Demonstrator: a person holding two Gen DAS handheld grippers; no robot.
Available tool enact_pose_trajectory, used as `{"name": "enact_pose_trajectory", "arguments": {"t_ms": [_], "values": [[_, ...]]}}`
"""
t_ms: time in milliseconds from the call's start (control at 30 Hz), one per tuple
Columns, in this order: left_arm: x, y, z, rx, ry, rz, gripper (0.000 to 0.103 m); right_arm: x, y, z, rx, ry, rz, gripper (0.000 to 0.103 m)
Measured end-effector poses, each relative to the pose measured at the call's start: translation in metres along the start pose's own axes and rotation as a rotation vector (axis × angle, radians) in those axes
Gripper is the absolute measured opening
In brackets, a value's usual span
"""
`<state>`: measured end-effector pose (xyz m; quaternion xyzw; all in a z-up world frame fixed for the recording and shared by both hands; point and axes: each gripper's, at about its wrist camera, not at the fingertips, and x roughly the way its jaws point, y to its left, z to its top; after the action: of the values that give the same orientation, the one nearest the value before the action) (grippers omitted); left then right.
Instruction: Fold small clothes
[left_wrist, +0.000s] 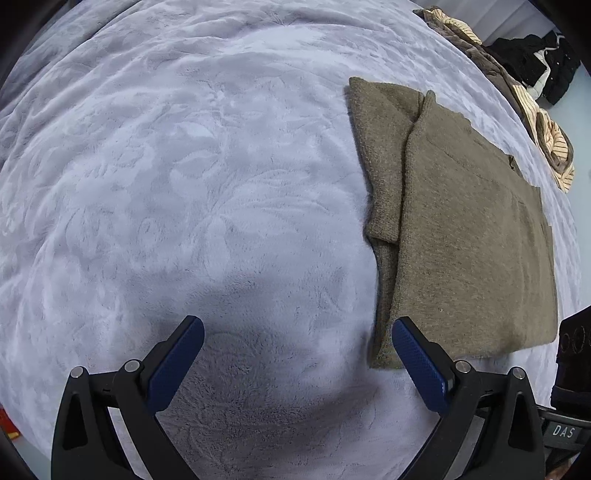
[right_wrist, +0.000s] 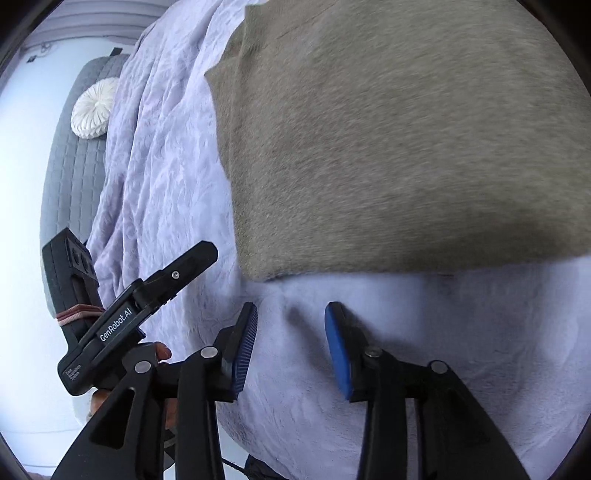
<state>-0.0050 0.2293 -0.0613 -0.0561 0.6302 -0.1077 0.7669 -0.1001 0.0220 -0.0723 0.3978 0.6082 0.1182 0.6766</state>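
A folded olive-brown knit sweater (left_wrist: 461, 229) lies flat on the lavender plush bedspread (left_wrist: 184, 184), its long axis running away from both cameras toward the far side of the bed. The left tongs (left_wrist: 297, 354) stand wide apart with nothing between them, hovering over bare bedspread; the sweater's near left corner sits just beside the right-hand blue pad. The right tongs (right_wrist: 291, 350) are partly apart and likewise empty (the blue pads frame only bedspread), with the sweater's near hem (right_wrist: 406, 258) lying just ahead of their tips. Of the two, the right tongs face the hem squarely and look the nearer for a next fold along the long axis. A heap of unfolded clothes (left_wrist: 532, 96) waits well beyond the sweater, at the bed's far edge.
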Motion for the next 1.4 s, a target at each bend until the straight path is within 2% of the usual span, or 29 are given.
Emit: {"name": "enact_pose_trajectory", "arguments": {"t_ms": [333,533,633,733,900,1067,1167,1233,1300,1333,1367,1400], "values": [[0.001,-0.014,0.004,0.043,0.024,-0.001,0.102,-0.018,-0.030,-0.002,0.088,-0.072,0.074,0.042],[-0.003,-0.012,0.014,0.015,0.031,-0.099,0.102,-0.027,-0.047,0.004,0.157,-0.145,0.174,0.042],[-0.003,-0.015,0.023,0.013,0.035,-0.137,0.102,-0.023,-0.052,0.007,0.194,-0.150,0.205,0.042],[-0.001,-0.023,0.031,0.049,0.043,-0.136,0.102,-0.016,-0.052,0.008,0.232,-0.156,0.236,0.042],[0.004,-0.029,0.043,0.049,0.064,-0.217,0.102,-0.016,-0.054,0.009,0.258,-0.162,0.287,0.042],[0.008,-0.032,0.052,0.028,0.059,-0.227,0.102,-0.020,-0.053,0.007,0.224,-0.146,0.292,0.044],[0.013,-0.032,0.053,0.016,0.073,-0.234,0.102,-0.015,-0.062,0.010,0.289,-0.189,0.280,0.044],[0.014,-0.031,0.054,0.006,0.077,-0.253,0.102,-0.011,-0.070,0.015,0.335,-0.201,0.302,0.044],[0.014,-0.028,0.057,-0.008,0.081,-0.290,0.102,-0.007,-0.072,0.019,0.367,-0.197,0.323,0.040],[0.014,-0.026,0.058,-0.012,0.085,-0.311,0.102,-0.006,-0.071,0.021,0.367,-0.195,0.326,0.022],[0.015,-0.025,0.061,-0.014,0.092,-0.345,0.102,-0.007,-0.068,0.024,0.360,-0.197,0.325,0.012],[0.016,-0.023,0.064,-0.020,0.105,-0.378,0.102,-0.012,-0.063,0.028,0.342,-0.212,0.339,0.012]]}}
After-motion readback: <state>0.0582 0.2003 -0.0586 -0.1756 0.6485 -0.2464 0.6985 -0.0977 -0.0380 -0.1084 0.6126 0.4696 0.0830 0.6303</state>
